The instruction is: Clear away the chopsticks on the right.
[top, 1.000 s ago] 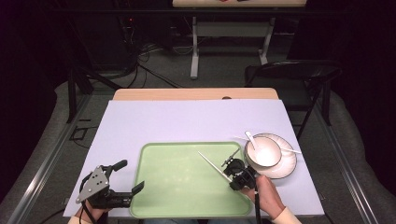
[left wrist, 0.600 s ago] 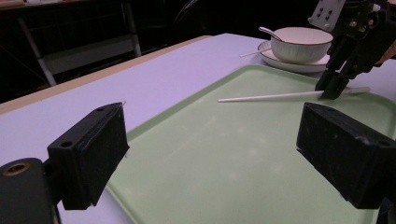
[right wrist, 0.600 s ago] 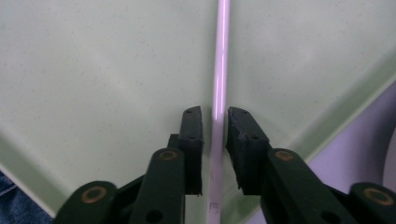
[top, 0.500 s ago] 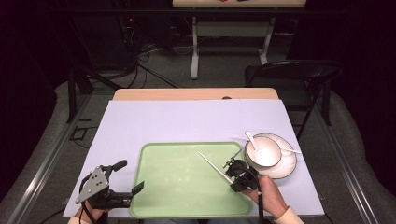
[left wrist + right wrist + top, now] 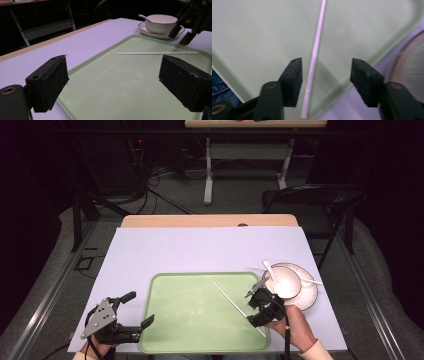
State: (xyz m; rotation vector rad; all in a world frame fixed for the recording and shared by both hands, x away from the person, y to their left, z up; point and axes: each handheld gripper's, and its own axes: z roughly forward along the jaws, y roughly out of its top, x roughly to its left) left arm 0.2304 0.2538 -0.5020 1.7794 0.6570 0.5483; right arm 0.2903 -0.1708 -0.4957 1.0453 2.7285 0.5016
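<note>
Two grippers are at work. Right gripper (image 5: 256,302) hangs over the 4 o'clock corner of the green tray (image 5: 190,340); its jaws have just been opening and now stand released, with the white chopstick (image 5: 314,58) lying between them, untouched by either pad. Left gripper (image 5: 131,312) rests at the tray's 8 o'clock corner, jaws spread wide, nothing between them.

Chopstick position: flat on the tray floor, running diagonally from near the tray centre toward the 5 o'clock corner, close to the rim there.

Outward, at 2 o'clock from the right gripper: white bowl (image 5: 282,281) on a plate (image 5: 309,295), spoon (image 5: 268,266) leaning in the bowl, a second thin stick across the plate.

Handling assessment: the chopstick appears light, stiff, smooth and narrow; it will likely roll or slip under a loose pinch. Recommended hold: across the shaft near its thicker end, pads square to it, clamped firmly before lifting.
</note>
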